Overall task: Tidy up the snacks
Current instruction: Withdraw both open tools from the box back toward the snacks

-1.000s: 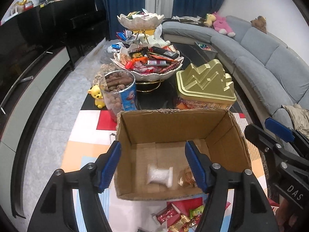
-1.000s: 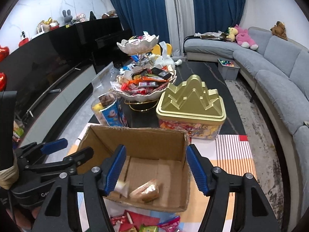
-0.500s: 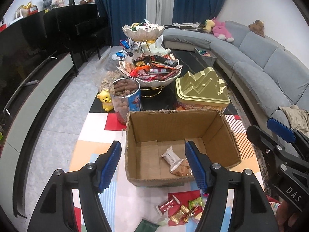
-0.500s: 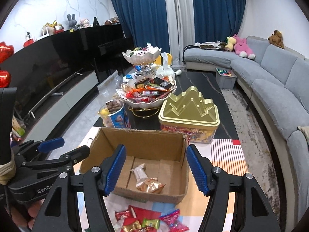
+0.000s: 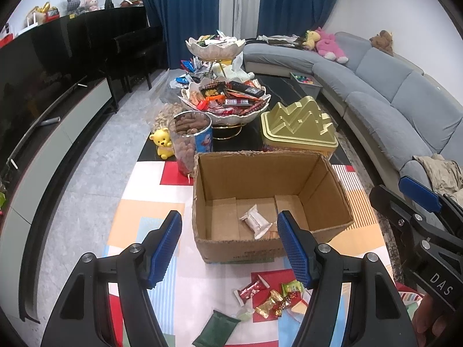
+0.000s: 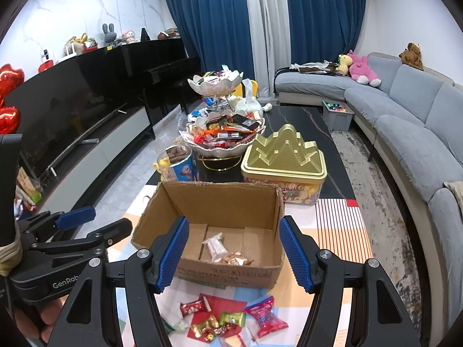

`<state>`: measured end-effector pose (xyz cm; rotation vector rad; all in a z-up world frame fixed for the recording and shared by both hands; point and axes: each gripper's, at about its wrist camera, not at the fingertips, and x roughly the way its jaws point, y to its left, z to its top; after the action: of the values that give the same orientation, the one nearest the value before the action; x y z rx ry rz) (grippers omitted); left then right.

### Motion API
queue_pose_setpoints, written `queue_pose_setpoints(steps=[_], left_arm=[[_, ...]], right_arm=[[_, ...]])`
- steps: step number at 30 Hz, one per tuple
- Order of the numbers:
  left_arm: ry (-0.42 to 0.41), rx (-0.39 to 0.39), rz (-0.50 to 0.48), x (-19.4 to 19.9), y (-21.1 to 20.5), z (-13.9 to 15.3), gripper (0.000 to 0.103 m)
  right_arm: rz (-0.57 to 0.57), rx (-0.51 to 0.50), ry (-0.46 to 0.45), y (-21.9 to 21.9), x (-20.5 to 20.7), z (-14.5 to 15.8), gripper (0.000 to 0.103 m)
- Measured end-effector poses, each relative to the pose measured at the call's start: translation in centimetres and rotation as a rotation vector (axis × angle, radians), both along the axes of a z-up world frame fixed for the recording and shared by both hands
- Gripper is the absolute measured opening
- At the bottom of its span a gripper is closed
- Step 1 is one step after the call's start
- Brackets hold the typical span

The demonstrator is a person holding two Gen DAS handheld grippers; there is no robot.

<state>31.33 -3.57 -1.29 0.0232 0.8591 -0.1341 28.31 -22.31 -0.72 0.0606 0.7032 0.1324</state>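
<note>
An open cardboard box [image 5: 260,173] [image 6: 220,199] stands on a colourful mat. On its floor lie a white packet [image 5: 256,221] [image 6: 215,244] and a golden wrapped snack [image 6: 235,258]. Loose wrapped candies [image 5: 269,297] [image 6: 231,315] are scattered on the mat in front of the box, with a green packet [image 5: 217,329] and a pink packet [image 6: 266,316] among them. My left gripper [image 5: 228,217] hovers open and empty above the box's near wall. My right gripper [image 6: 233,222] is beside it, also open and empty. Each gripper shows at the edge of the other's view.
Behind the box stand a gold mountain-shaped tin [image 5: 298,127], a tiered bowl stand heaped with snacks [image 5: 225,101], a clear jar of nuts [image 5: 191,138] and a yellow bear figure [image 5: 163,144]. A grey sofa [image 5: 390,95] runs along the right, a low TV cabinet [image 5: 58,133] along the left.
Both grippers have drawn back and upward from the box, which now looks smaller and farther. More of the loose candies in front of it have come into view.
</note>
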Motion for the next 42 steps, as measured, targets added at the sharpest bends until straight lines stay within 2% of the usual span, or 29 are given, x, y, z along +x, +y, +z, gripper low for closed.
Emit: queue_pose_setpoints(steps=[6,8,16,24,42], left_arm=[[0.019,-0.028,-0.003,-1.3,0.3,-0.3,0.069],[0.019,-0.026,-0.004,-1.6,0.4,-0.3,0.069],[0.021,-0.016,0.000,-3.4,0.9,-1.1,0.075],[0.030,0.019,0.004,-5.2,1.3,-2.9,0.080],[0.083,0.047,0.000,-8.3,1.9,-7.3,0.083]], right_arm=[[-0.002,-0.003,-0.008,0.1,-0.8,0.3,0.066],[-0.008,-0.009,-0.018,0.2,-1.4,0.3,0.076],[-0.021,-0.050,-0.031,0.5,-3.0,0.4,0.084],[-0.013,-0.090,-0.007,0.9,-4.4,-1.2,0.084],[0.003,-0.115,0.057,1.6,-6.4,-4.5,0.084]])
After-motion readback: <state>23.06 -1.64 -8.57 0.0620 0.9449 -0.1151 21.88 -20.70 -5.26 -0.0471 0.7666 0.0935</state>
